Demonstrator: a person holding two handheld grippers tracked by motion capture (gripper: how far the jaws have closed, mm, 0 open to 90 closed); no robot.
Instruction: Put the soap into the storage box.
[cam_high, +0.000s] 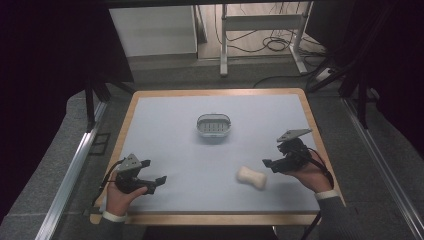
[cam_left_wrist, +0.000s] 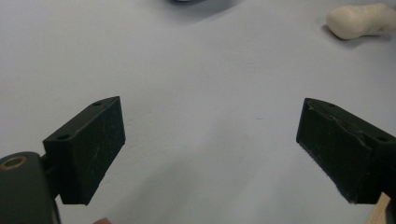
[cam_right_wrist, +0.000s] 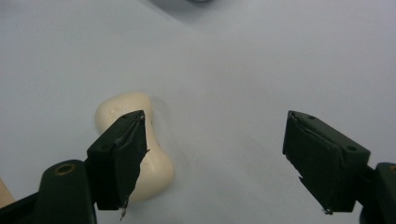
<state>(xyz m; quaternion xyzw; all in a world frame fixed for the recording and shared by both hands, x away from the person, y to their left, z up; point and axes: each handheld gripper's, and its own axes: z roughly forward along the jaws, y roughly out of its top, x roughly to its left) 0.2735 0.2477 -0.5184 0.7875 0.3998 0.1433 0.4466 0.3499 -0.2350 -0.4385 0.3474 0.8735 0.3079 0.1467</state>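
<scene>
1. The soap bar (cam_high: 251, 177) lies on the table (cam_high: 165, 125), ungrasped, well short of the soap dish (cam_high: 213, 126).
2. The right gripper (cam_high: 272, 164) hovers beside it, jaws wide.
3. The left gripper (cam_high: 152, 182) waits, jaws wide, empty.

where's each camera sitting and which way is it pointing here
High view: above the person's side, facing forward and down on the table; both hands, left gripper and right gripper show.
Left gripper view: rides the left gripper, open jaws over the mat.
Right gripper view: rides the right gripper, jaws open.
All three views share the soap.
</scene>
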